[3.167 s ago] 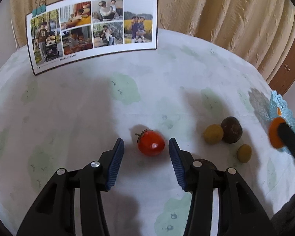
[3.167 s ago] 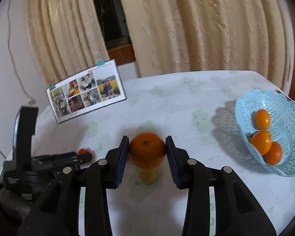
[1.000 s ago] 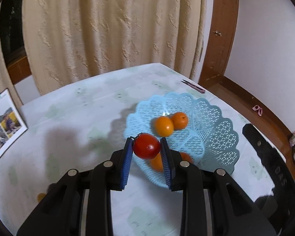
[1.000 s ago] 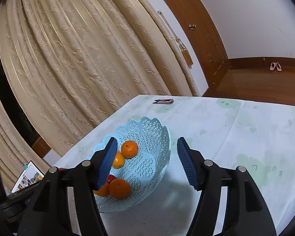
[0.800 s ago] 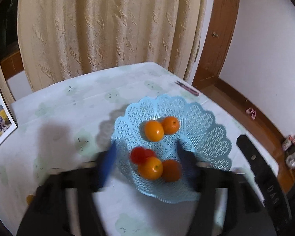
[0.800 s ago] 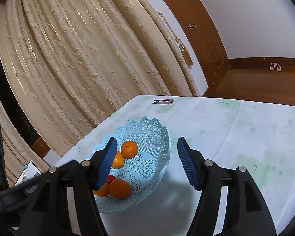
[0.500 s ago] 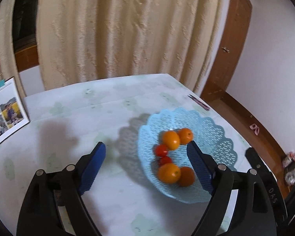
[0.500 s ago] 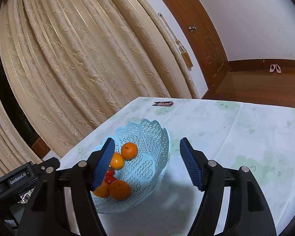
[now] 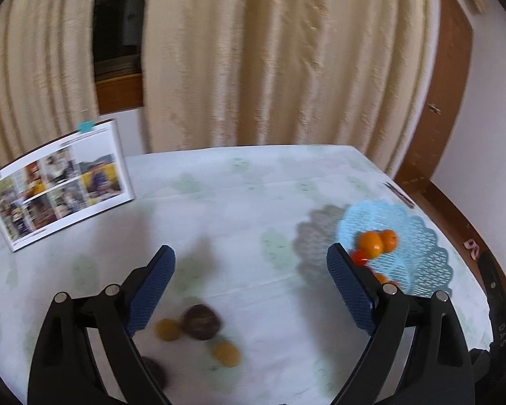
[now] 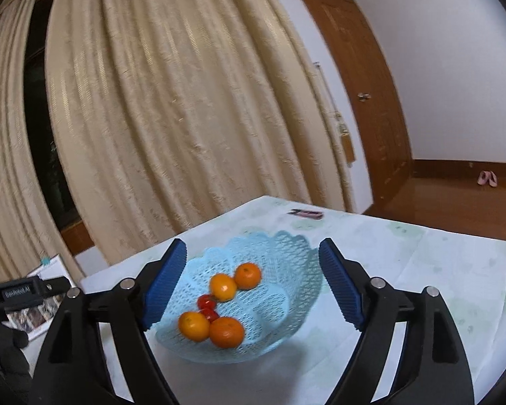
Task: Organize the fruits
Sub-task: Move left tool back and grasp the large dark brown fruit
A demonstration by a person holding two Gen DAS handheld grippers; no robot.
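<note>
Swinging my empty left tongs (image 9: pixel 249 290) away from the blue basket (image 9: pixel 421 246) toward the fruit left on the table.

A second ago these tongs gripped a red tomato over the basket; their jaws have just been opening, now stand wide with nothing between them, and that tomato (image 10: pixel 205 301) lies in the basket beside another small red one, among four oranges (image 10: pixel 226 331). My right tongs (image 10: pixel 253 287) hang over the basket, jaws also just widened and holding nothing (the orange they carried earlier is delivered). So two more fruits are sorted. Still loose on the pale tablecloth (image 9: pixel 239 202), blurred in the left view, are a dark brown fruit (image 9: pixel 200 317), two yellowish ones (image 9: pixel 167 329) and another dark one by my left finger; I judge they come next.
</note>
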